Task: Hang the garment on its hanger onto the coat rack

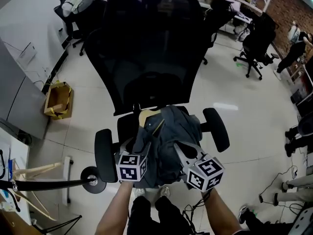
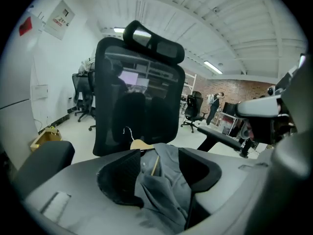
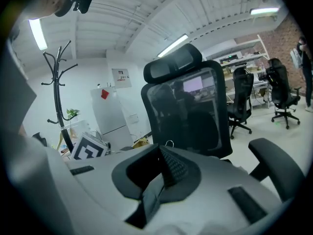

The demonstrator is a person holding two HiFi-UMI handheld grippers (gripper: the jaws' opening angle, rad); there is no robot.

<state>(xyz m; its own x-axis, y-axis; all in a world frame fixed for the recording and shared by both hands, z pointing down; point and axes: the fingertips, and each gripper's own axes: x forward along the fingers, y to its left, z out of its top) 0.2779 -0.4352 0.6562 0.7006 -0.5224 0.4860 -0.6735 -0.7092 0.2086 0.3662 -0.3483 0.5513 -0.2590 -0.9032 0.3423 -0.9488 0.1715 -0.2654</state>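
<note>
The left tongs (image 2: 160,173) gape around the garment (image 2: 168,197); the right tongs (image 3: 157,166) pinch only its cloth; the hanger (image 2: 142,144) could slide free.

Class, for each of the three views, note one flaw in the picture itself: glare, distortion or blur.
Head view: a white glare patch on the floor, right of the office chair. Left gripper view: black rounded corners; the near foreground is blurred, the garment sharper. Right gripper view: the ceiling light is blown out, and straight lines curve.

Grey garment (image 1: 171,133) heaped on office chair (image 1: 156,48), on wooden hanger (image 1: 146,115), black coat rack (image 3: 58,97) upright, apart
</note>
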